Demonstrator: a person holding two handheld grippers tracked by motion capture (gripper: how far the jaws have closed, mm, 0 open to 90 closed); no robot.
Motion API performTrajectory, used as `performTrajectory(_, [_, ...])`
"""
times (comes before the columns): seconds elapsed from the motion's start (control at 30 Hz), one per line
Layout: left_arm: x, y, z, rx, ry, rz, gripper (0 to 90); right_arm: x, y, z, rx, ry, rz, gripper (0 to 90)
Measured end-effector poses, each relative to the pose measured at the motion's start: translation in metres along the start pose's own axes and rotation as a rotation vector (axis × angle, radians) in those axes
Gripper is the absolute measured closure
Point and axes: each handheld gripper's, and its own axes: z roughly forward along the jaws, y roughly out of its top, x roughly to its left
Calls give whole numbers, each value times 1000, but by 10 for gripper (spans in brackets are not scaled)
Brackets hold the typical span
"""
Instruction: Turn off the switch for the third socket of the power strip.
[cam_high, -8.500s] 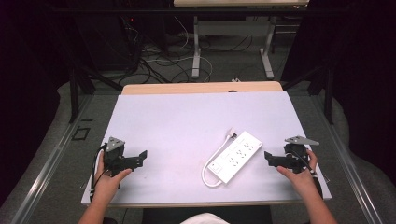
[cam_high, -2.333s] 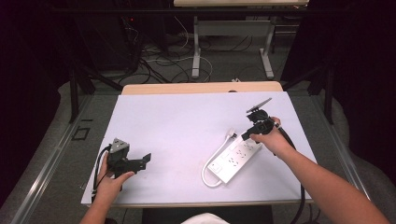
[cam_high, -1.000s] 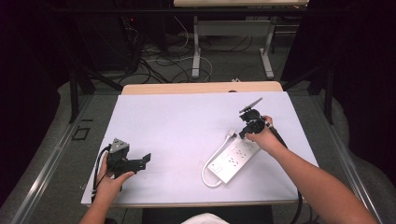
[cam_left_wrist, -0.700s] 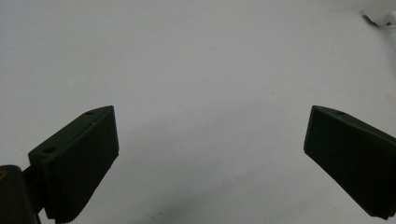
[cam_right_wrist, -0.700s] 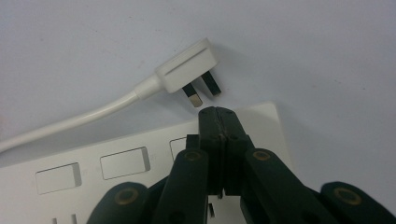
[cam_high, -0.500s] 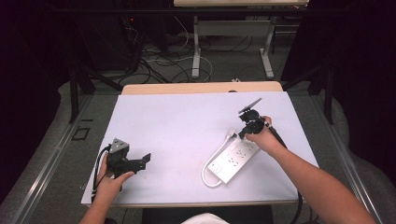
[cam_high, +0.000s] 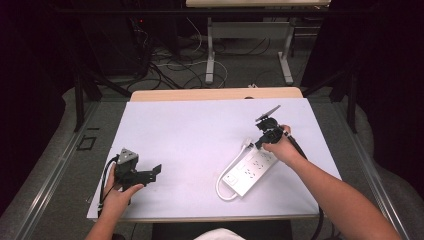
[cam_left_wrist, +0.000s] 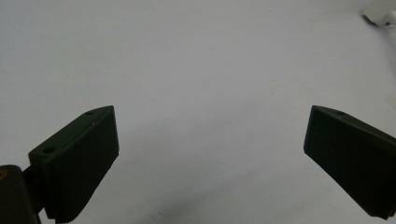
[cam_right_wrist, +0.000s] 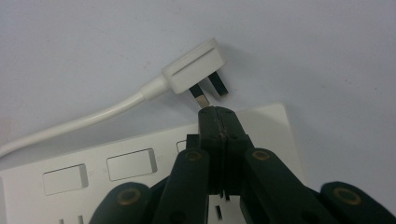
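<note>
White rectangular plastic power strip (cam_high: 250, 170) lies diagonally on the right half of the white table top (cam_high: 190, 140), sockets facing up, its white cord (cam_high: 223, 186) looping off the near end and running along its side up to the far end. White flat plug (cam_right_wrist: 195, 68) lies on the table just beyond the strip's far end, prongs pointing back toward the strip. Right gripper (cam_high: 266, 136) hangs over that far end, jaws pressed together with nothing between them, tips just short of the plug prongs. Left gripper (cam_high: 142, 174) rests low over bare table at the near left, well apart from the strip, jaws spread wide, nothing held. No containers on the table.
</note>
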Motion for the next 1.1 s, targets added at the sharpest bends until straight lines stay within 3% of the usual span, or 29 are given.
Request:
performTrajectory(0.17, [0, 0, 0, -2, 0, -1, 30, -1, -1, 1, -13, 13, 24, 900])
performTrajectory(0.23, [-1, 0, 0, 1, 0, -3, 29, -3, -3, 1, -24, -33, 11, 900])
performTrajectory(0.3, [-1, 0, 0, 1, 0, -2, 29, -6, -3, 0, -18, -20, 52, 900])
performTrajectory(0.47, [0, -1, 1, -8, 5, -6, 29, -12, -7, 0, -38, 17, 73, 900])
performTrajectory(0.6, [0, 0, 0, 3, 2, 1, 29, -13, -7, 1, -59, 29, 46, 900])
performTrajectory(0.73, [0, -1, 0, -3, 1, -10, 29, -11, -6, 0, -43, 17, 74, 900])
performTrajectory(1.1, [1, -1, 0, 7, -5, -8, 31, -12, -7, -1, -37, 11, 50, 878])
